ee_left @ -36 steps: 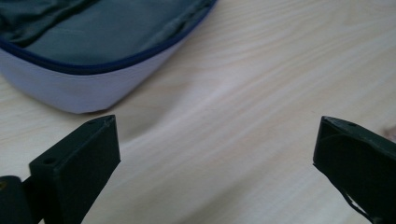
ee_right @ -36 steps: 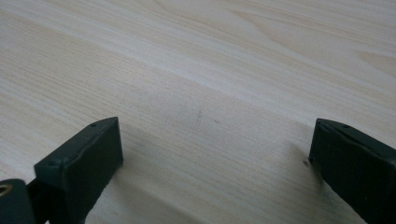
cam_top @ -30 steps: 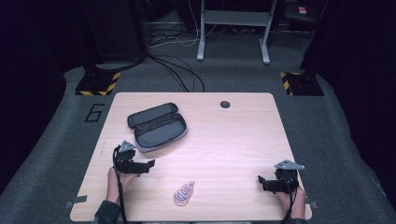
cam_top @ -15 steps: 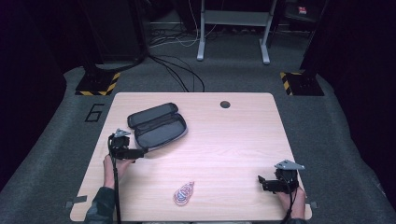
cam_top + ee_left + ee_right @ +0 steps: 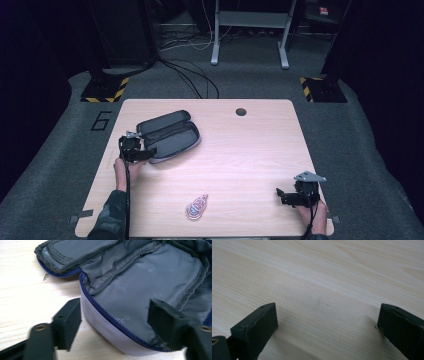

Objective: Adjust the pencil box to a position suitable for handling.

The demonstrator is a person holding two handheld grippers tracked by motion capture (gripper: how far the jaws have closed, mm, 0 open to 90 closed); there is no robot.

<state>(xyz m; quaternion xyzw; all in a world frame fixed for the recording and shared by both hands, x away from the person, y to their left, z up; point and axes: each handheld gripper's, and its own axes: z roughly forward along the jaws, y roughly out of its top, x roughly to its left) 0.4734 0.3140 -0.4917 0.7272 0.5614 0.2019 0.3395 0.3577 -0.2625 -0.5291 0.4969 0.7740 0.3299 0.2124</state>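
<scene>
An open grey zip case with a blue zipper lies on the far left of the wooden table. My left gripper is at its near left end. In the left gripper view the case shows its grey lining, and my left gripper straddles its curved wall, one jaw outside and one over the lining. Its jaws have just been closing, and a gap still shows beside the wall. My right gripper rests at the table's front right, open over bare wood.
A small pink and red coiled item lies near the front edge, between the two hands. A round cable hole sits at the table's far edge. Dark floor, cables and stand legs lie beyond the table.
My left gripper has moved away from the front of the table up to the case's end, and its jaws stand narrower. The right gripper has not moved.
</scene>
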